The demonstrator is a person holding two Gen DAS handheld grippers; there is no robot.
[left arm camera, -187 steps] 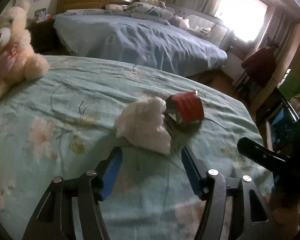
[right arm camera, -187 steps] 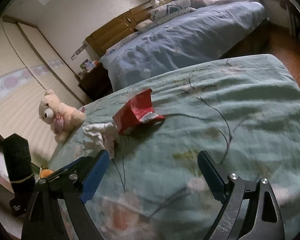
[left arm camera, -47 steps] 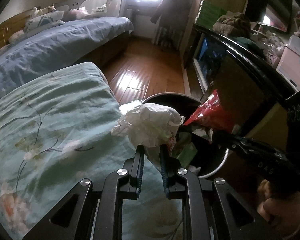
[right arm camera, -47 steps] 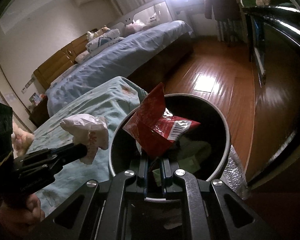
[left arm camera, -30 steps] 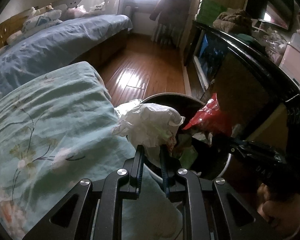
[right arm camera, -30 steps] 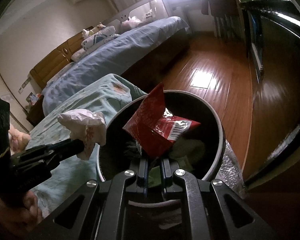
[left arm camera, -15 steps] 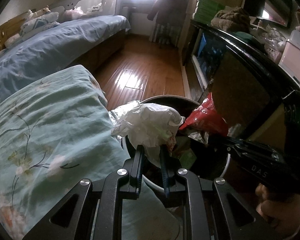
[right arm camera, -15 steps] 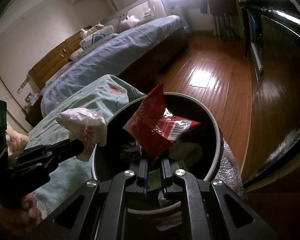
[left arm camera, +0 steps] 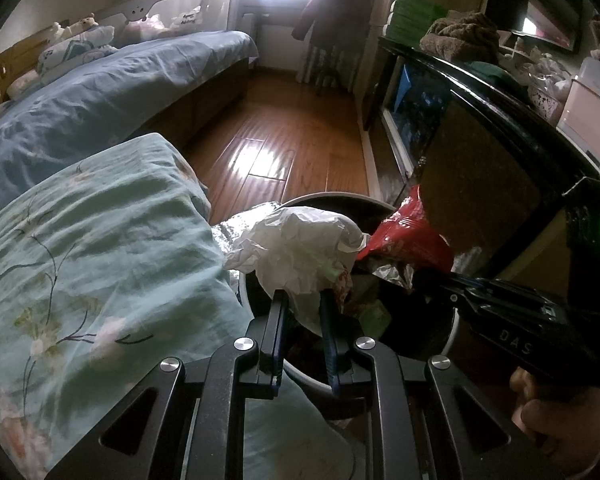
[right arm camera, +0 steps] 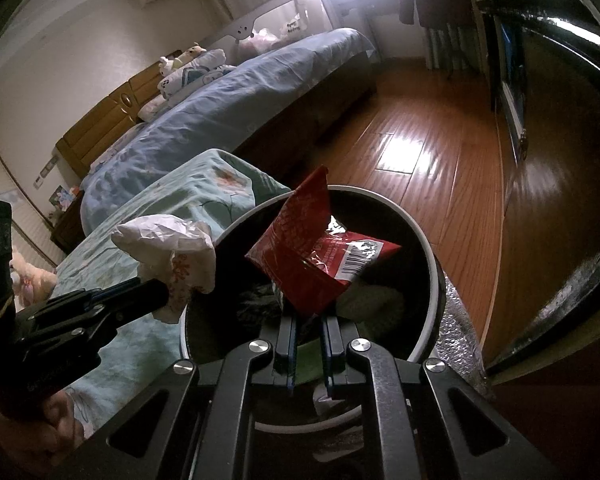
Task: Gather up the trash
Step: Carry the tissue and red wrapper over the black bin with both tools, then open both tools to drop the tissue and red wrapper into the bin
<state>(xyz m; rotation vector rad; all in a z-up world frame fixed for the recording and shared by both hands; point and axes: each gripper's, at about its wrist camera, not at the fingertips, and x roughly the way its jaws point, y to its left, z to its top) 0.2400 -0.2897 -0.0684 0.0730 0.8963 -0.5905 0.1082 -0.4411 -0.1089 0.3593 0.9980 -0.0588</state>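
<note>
Left wrist view shows the left gripper (left arm camera: 302,302) with its jaws clamped on one crumpled white paper wad (left arm camera: 296,246), held above the near-left rim of the round trash bin (left arm camera: 452,330). Most of the wad overhangs the dark opening, while its left corner reaches back toward the green floral bedspread (left arm camera: 100,248). Across the bin, the right gripper (left arm camera: 432,276) comes in from the right with its jaws closed on one red snack wrapper (left arm camera: 408,236).

From the right wrist view, the right gripper (right arm camera: 308,322) pinches the red snack wrapper (right arm camera: 312,258) by its lower corner, the wrapper's long axis rising up and to the left, squarely over the middle of the trash bin (right arm camera: 430,256). Here the white paper wad (right arm camera: 168,248) sits at the bin's left edge, partly over the bedspread (right arm camera: 196,196).

That is the relation the drop turns on: the wrapper hangs well inside the rim, so the right hand is the better placed, and opening those jaws should let it fall straight in. The wad looks marginal; it probably needs a small carry toward the bin's centre first, or it may catch the rim and slide onto the bed.

Count: two pieces of trash in hand, one per gripper, and one bin, which already holds some dark and green rubbish that is hard to tell apart
</note>
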